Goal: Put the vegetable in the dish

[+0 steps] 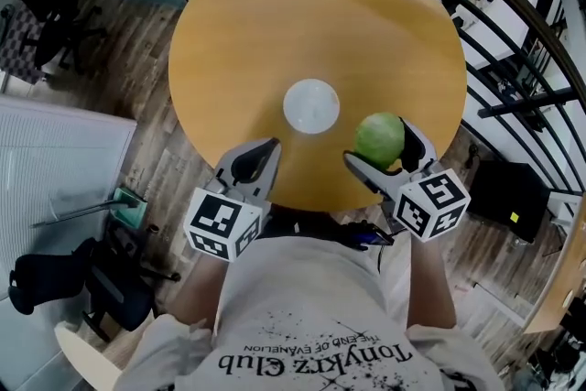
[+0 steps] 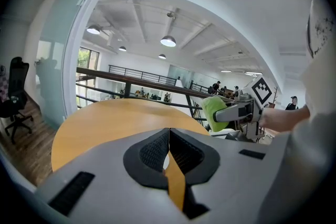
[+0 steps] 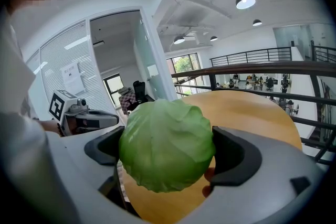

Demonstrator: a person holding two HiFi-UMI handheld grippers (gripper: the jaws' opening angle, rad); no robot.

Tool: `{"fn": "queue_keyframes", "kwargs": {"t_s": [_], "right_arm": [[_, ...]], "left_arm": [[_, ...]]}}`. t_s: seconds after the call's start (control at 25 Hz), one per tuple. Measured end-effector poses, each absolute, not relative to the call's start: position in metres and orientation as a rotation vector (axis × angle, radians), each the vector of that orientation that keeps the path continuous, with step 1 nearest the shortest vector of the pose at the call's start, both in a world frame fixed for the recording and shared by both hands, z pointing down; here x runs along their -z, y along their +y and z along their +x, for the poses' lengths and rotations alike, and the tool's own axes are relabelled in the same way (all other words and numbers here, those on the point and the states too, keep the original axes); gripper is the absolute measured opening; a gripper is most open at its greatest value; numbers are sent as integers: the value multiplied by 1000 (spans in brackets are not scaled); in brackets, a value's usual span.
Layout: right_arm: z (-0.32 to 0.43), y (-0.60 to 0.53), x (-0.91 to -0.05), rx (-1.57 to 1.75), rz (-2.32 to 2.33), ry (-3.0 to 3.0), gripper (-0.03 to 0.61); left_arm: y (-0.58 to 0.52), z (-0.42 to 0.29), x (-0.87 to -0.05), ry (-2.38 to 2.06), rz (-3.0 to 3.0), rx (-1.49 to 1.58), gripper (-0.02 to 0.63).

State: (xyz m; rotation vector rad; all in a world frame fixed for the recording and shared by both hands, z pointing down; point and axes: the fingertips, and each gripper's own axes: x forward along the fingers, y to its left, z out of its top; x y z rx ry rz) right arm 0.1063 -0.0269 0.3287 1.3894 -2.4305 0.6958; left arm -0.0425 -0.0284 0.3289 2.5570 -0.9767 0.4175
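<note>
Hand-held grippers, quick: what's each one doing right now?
Left hand-held gripper: closed, holding nothing.
Right hand-held gripper: closed on the cabbage.

Head camera looks steeply down on the counter [image 1: 275, 32]; gripper cameras skim low across it, the left catching the right gripper [image 2: 218, 113].

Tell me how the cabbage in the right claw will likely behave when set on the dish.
The cabbage is round, so it will probably roll on the shallow-looking dish unless set down gently. Its smooth, glossy leaves look slippery, yet the right claw spans it without visible denting, so it seems fairly firm.
</note>
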Motion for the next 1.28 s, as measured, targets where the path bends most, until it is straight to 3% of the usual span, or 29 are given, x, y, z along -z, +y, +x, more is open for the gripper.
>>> {"fn": "queue_keyframes", "kwargs": {"t_s": [1.28], "right_arm": [[101, -91, -420, -801, 1280, -2313, 495]], "left_arm": [[-88, -22, -402, -887, 2468, -506, 23]]}}
